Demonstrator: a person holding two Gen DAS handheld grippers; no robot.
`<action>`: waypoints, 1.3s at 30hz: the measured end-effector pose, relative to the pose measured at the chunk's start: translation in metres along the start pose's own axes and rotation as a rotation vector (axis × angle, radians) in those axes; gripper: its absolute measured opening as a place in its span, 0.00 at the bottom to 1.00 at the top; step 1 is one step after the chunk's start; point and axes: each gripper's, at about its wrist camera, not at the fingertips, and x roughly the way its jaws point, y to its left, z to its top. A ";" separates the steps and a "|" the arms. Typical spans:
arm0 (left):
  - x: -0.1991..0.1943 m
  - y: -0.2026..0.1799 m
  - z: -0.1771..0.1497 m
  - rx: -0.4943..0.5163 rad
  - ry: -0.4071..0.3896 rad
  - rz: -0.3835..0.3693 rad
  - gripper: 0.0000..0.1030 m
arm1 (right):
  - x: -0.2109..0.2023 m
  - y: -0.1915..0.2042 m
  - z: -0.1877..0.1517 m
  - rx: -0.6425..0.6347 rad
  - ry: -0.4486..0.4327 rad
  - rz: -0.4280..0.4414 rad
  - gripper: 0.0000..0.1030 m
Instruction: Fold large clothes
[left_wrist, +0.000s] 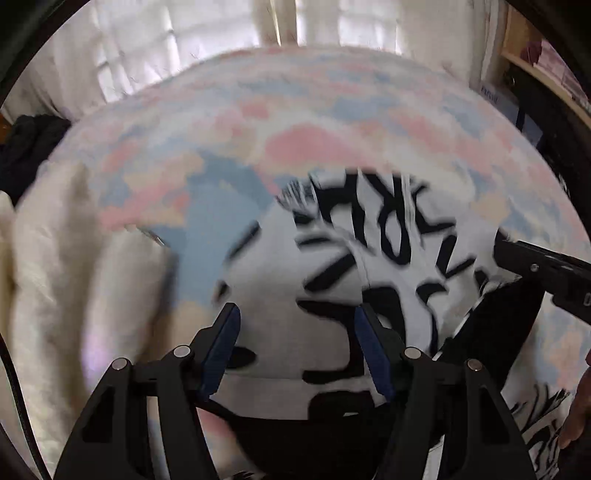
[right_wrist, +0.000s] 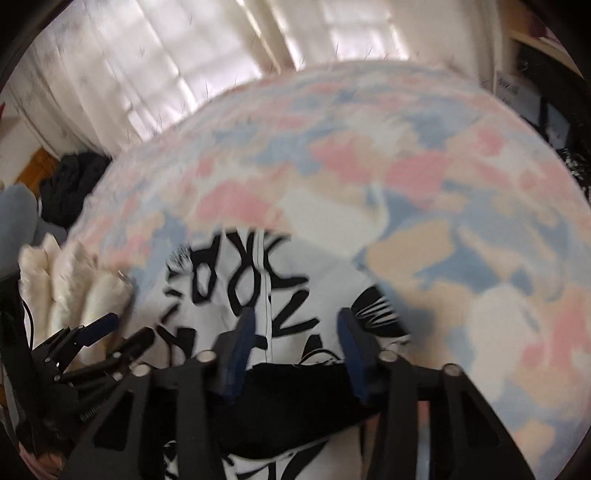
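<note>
- Left wrist view: your left gripper (left_wrist: 295, 350) stands with its jaws wide and nothing between them, over the white garment with black lettering (left_wrist: 332, 266), which lies straight ahead in the lower centre of the frame.
- The garment sits bunched on the pastel bedspread (left_wrist: 332, 110); blur hides its long axis.
- Your right gripper (left_wrist: 546, 273) comes in from the right edge, touching or just over the garment's right side; which, you cannot tell.
- Right wrist view: your right gripper (right_wrist: 295, 350) has its jaws narrower yet apart, a black fabric band (right_wrist: 291, 384) lying between them; a pinch cannot be confirmed.
- Your left gripper (right_wrist: 110, 332) shows at lower left, beside a cream blanket (right_wrist: 74, 273).
- Open bedspread (right_wrist: 461, 184) fills the upper and right frame: likely room for spreading. The cream blanket crowds the left.
</note>
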 end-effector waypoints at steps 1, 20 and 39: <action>0.005 0.000 -0.006 0.005 0.004 -0.002 0.61 | 0.005 -0.001 -0.007 -0.011 0.016 -0.005 0.33; -0.021 0.015 -0.025 -0.005 -0.017 -0.184 0.61 | -0.025 -0.049 -0.016 0.012 -0.008 -0.009 0.63; -0.002 0.006 -0.049 0.014 -0.007 -0.269 0.61 | 0.009 -0.017 -0.010 -0.217 -0.091 0.126 0.07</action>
